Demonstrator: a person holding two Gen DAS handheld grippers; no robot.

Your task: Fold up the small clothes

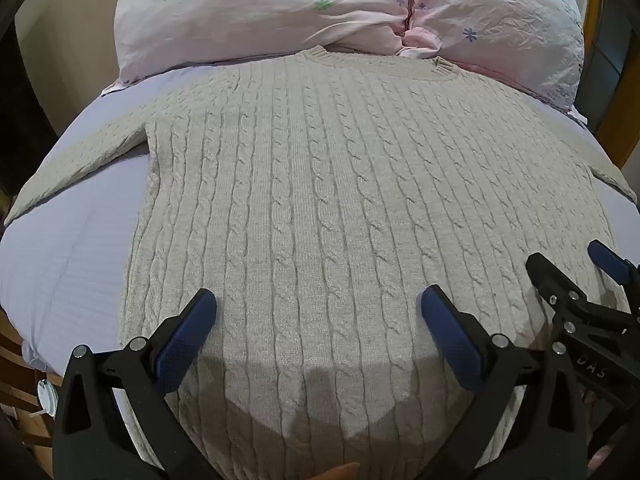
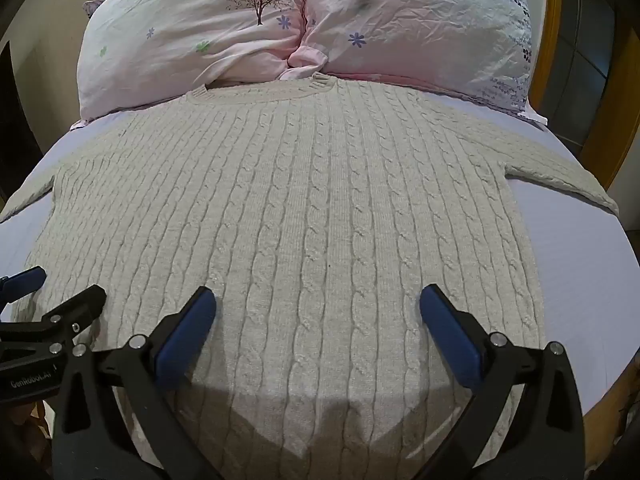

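A beige cable-knit sweater [image 1: 320, 184] lies flat on the lavender bed sheet [image 1: 76, 256], collar at the far side, sleeves spread out to both sides. It also fills the right wrist view [image 2: 304, 208]. My left gripper [image 1: 318, 312] is open and empty, hovering over the sweater's lower part. My right gripper [image 2: 318, 312] is open and empty, beside it over the lower part. The right gripper shows at the right edge of the left wrist view [image 1: 576, 276]; the left gripper shows at the left edge of the right wrist view [image 2: 52, 292].
Two pink flowered pillows [image 1: 280, 12] [image 2: 420, 28] lie just beyond the collar. The sheet [image 2: 580, 264] shows bare on both sides of the sweater. A wooden bed frame [image 2: 616, 120] runs along the right. A white round object [image 1: 47, 394] sits at the bed's lower left.
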